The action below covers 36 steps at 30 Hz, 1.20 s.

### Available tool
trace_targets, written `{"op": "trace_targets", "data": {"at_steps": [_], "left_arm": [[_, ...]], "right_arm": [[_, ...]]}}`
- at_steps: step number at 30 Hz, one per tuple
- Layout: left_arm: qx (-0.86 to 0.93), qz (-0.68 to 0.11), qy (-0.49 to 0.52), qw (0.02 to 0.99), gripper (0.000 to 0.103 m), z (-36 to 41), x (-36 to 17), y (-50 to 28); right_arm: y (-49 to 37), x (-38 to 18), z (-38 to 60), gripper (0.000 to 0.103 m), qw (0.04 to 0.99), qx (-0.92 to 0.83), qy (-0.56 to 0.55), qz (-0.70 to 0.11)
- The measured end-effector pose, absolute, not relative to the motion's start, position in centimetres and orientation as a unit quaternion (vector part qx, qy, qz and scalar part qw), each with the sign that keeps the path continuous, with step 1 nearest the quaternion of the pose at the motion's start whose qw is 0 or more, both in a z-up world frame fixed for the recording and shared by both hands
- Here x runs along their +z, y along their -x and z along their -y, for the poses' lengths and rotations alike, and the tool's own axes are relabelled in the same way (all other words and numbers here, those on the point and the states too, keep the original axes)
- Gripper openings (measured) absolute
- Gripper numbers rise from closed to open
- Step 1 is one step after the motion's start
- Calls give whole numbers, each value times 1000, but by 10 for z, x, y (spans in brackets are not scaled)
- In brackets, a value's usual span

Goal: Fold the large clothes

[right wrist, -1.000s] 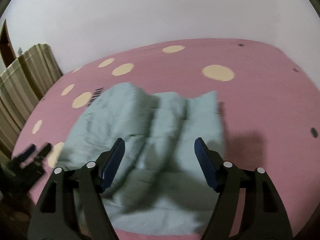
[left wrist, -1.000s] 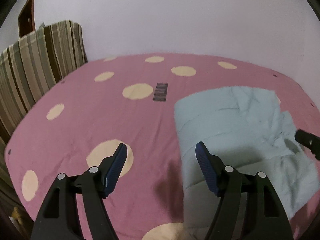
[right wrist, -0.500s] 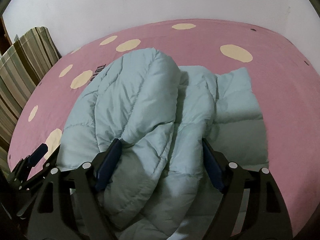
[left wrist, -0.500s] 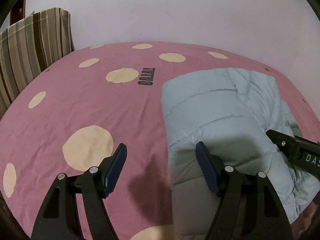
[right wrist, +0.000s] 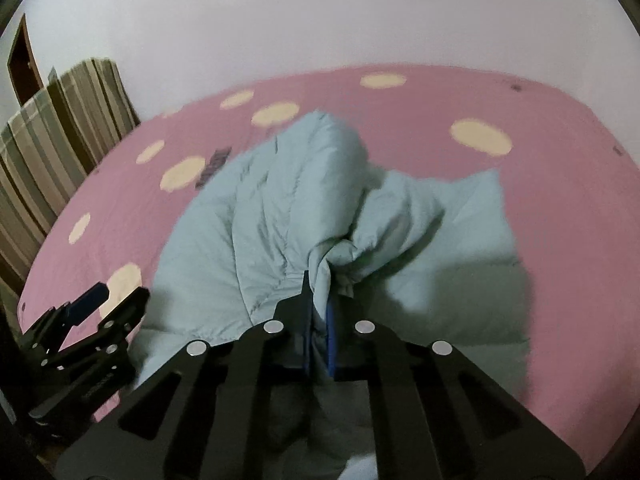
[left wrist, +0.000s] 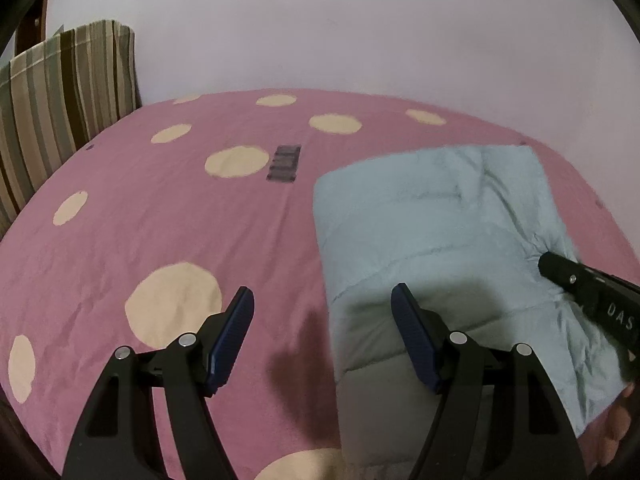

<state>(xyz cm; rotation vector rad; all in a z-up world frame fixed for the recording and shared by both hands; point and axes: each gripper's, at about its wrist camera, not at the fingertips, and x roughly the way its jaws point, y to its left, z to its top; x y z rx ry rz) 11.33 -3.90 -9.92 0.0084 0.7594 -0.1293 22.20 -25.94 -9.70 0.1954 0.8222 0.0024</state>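
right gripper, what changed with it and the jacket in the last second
The right gripper went from open above the pale blue jacket to shut on a bunched fold of it. The left gripper stayed open, holding nothing, beside the jacket's edge over the pink bedspread.

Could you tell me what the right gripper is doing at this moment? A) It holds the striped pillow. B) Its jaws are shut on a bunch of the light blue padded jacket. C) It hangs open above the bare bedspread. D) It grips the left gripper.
B: in the right wrist view the right gripper has its jaws closed on a gathered fold of the light blue padded jacket, while the left gripper stands open.
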Motion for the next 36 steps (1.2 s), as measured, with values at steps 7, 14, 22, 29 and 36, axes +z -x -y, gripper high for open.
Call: {"op": "trace_targets", "data": {"at_steps": [7,14,22,29,36], "left_arm": [[-107,-353,1,929,70,60,-77,-108],[-127,-384,-37,914,70,97,-103,-117],[-133,-412,-74,898,72,124,-138,-126],[-134,-416,-82,896,71,130,-154,-132],[-128,-378,-67,914,70,111,-116,-105]], "right_arm": [[-205,-67,294,4,926,-30,-78,-368],[-205,-112,340,4,902,-64,-93,-417],[-216,-174,362,4,878,-67,-107,-462],[-216,-184,362,4,878,-64,-109,-461],[-186,-140,361,7,898,-60,-111,-421]]}}
